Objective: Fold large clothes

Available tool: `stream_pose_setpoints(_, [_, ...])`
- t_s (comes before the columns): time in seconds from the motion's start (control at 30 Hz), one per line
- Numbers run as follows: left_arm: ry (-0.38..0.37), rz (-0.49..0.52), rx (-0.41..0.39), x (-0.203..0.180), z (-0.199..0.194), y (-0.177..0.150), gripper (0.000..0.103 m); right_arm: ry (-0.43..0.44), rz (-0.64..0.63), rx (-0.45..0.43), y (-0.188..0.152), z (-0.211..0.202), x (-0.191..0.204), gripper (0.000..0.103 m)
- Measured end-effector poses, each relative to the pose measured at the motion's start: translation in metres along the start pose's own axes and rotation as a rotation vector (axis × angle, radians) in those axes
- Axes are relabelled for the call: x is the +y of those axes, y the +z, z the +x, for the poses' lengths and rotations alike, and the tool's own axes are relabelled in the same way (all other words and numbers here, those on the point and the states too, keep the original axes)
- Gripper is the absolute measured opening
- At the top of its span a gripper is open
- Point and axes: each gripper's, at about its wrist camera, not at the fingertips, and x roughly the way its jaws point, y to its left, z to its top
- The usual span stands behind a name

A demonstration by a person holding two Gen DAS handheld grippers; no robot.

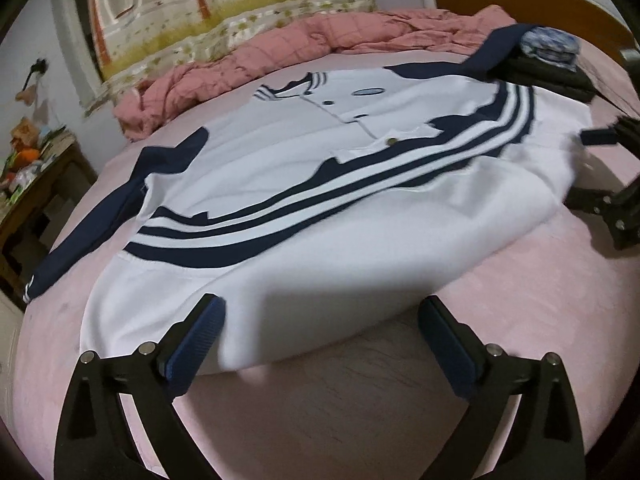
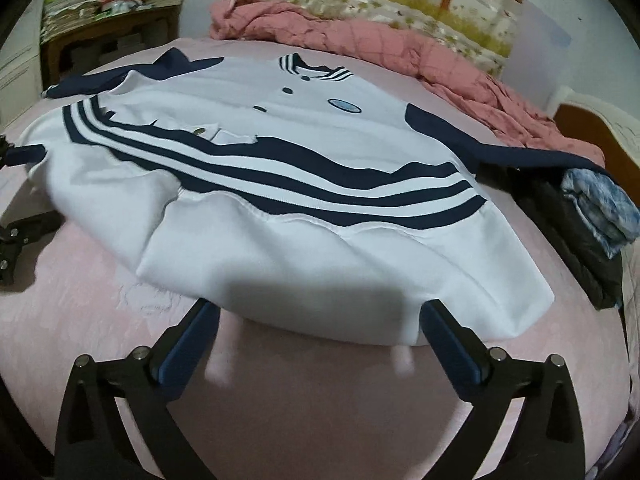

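Both my grippers are spread wide and hold nothing. In the left wrist view my left gripper (image 1: 322, 322) sits at the bottom centre, its jaws on either side of the near hem of the white sweater (image 1: 320, 184). In the right wrist view my right gripper (image 2: 320, 322) stands the same way at the bottom.

The sweater lies spread, front up, across the middle of the pink bedsheet (image 1: 360, 400), sleeves out to the sides.

I think the risks are these: the knit looks thick and soft, so I may pinch only the top layer. One navy sleeve (image 2: 532, 156) seems to run onto the pile of folded clothes (image 2: 592, 216) at the right of that view; lifting could drag this pile. The hem is already wrinkled, so a fold may go crooked.
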Motion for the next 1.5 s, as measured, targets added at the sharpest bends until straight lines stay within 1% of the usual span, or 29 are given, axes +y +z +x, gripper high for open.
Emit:
stream_pose_setpoints(0.13, [0.008, -0.033, 0.013, 0.01, 0.006, 0.003, 0.103, -0.02, 0.004, 0.01, 0.005, 0.005, 0.001, 0.103])
stream_pose_setpoints(0.2, [-0.033, -0.063, 0.034, 0.019, 0.013, 0.006, 0.103, -0.032, -0.001, 0.021, 0.009, 0.01, 0.0, 0.103])
stream_pose_setpoints(0.27, [-0.056, -0.098, 0.054, 0.028, 0.018, 0.007, 0.103, -0.051, -0.003, 0.021, 0.014, 0.014, -0.002, 0.103])
stream_pose_setpoints(0.3, [-0.055, -0.097, 0.054, 0.029, 0.018, 0.008, 0.103, -0.069, -0.01, 0.016, 0.016, 0.017, -0.002, 0.103])
stream_pose_setpoints(0.4, [0.002, -0.048, 0.056, 0.026, 0.018, 0.009, 0.103, -0.107, -0.036, 0.013, 0.021, 0.021, -0.001, 0.103])
stream_pose_setpoints(0.47, [0.009, -0.048, 0.07, 0.03, 0.019, 0.009, 0.103, -0.114, -0.054, 0.023, 0.023, 0.022, -0.001, 0.103])
stream_pose_setpoints(0.5, [0.008, -0.056, 0.08, 0.033, 0.02, 0.008, 0.103, -0.11, -0.062, 0.041, 0.024, 0.021, -0.002, 0.103])
stream_pose_setpoints(0.53, [0.005, -0.06, 0.095, 0.037, 0.02, 0.007, 0.103, -0.094, -0.065, 0.066, 0.024, 0.02, -0.003, 0.103])
stream_pose_setpoints(0.6, [-0.018, -0.049, 0.121, 0.041, 0.017, 0.003, 0.103, -0.021, -0.081, 0.128, 0.021, 0.016, -0.006, 0.102])
stream_pose_setpoints(0.63, [-0.051, -0.029, 0.14, 0.042, 0.014, 0.001, 0.102, 0.037, -0.09, 0.15, 0.02, 0.01, -0.007, 0.102])
stream_pose_setpoints(0.7, [-0.077, 0.02, 0.158, 0.04, 0.009, -0.001, 0.102, 0.183, -0.14, 0.167, 0.014, -0.005, -0.003, 0.102])
stream_pose_setpoints(0.73, [-0.07, 0.039, 0.162, 0.038, 0.008, 0.0, 0.103, 0.185, -0.188, 0.162, 0.011, -0.008, 0.004, 0.102])
stream_pose_setpoints(0.8, [-0.035, 0.038, 0.173, 0.038, 0.014, 0.004, 0.103, 0.105, -0.254, 0.149, 0.008, -0.003, 0.018, 0.103])
stream_pose_setpoints(0.87, [-0.011, -0.003, 0.171, 0.041, 0.024, 0.009, 0.103, 0.097, -0.214, 0.146, 0.014, 0.005, 0.015, 0.103])
stream_pose_setpoints(0.9, [0.002, -0.016, 0.155, 0.043, 0.027, 0.012, 0.103, 0.07, -0.164, 0.144, 0.02, 0.011, 0.009, 0.103])
stream_pose_setpoints(0.93, [0.016, -0.023, 0.139, 0.045, 0.03, 0.013, 0.103, 0.031, -0.141, 0.135, 0.024, 0.016, 0.005, 0.103])
stream_pose_setpoints(1.0, [0.053, -0.031, 0.096, 0.047, 0.033, 0.014, 0.103, -0.081, -0.115, 0.108, 0.032, 0.03, -0.006, 0.103])
stream_pose_setpoints(1.1, [0.068, -0.033, 0.076, 0.05, 0.032, 0.013, 0.103, -0.111, -0.112, 0.082, 0.033, 0.036, -0.012, 0.103])
stream_pose_setpoints(1.17, [0.104, -0.019, 0.067, 0.055, 0.028, 0.009, 0.103, -0.159, -0.133, 0.064, 0.028, 0.034, -0.016, 0.103])
stream_pose_setpoints(1.2, [0.125, -0.017, 0.069, 0.06, 0.027, 0.005, 0.103, -0.181, -0.131, 0.062, 0.026, 0.033, -0.017, 0.103])
stream_pose_setpoints(1.23, [0.131, -0.027, 0.072, 0.065, 0.025, 0.002, 0.103, -0.193, -0.121, 0.058, 0.023, 0.031, -0.019, 0.102])
stream_pose_setpoints(1.3, [0.108, -0.059, 0.072, 0.076, 0.024, -0.003, 0.103, -0.204, -0.096, 0.038, 0.018, 0.026, -0.021, 0.102])
stream_pose_setpoints(1.33, [0.095, -0.071, 0.072, 0.08, 0.024, -0.003, 0.103, -0.21, -0.104, 0.02, 0.017, 0.024, -0.019, 0.102])
stream_pose_setpoints(1.37, [0.089, -0.073, 0.07, 0.079, 0.025, -0.003, 0.102, -0.218, -0.127, 0.004, 0.016, 0.024, -0.016, 0.099])
stream_pose_setpoints(1.4, [0.095, -0.063, 0.065, 0.077, 0.026, -0.003, 0.101, -0.222, -0.171, -0.02, 0.016, 0.023, -0.009, 0.089])
stream_pose_setpoints(1.43, [0.103, -0.049, 0.058, 0.073, 0.027, -0.002, 0.097, -0.21, -0.225, -0.05, 0.017, 0.022, 0.002, 0.085])
stream_pose_setpoints(1.47, [0.104, -0.035, 0.052, 0.068, 0.027, 0.0, 0.091, -0.199, -0.252, -0.064, 0.017, 0.02, 0.008, 0.073])
stream_pose_setpoints(1.5, [0.088, -0.034, 0.05, 0.066, 0.026, 0.001, 0.087, -0.187, -0.287, -0.079, 0.016, 0.02, 0.017, 0.064])
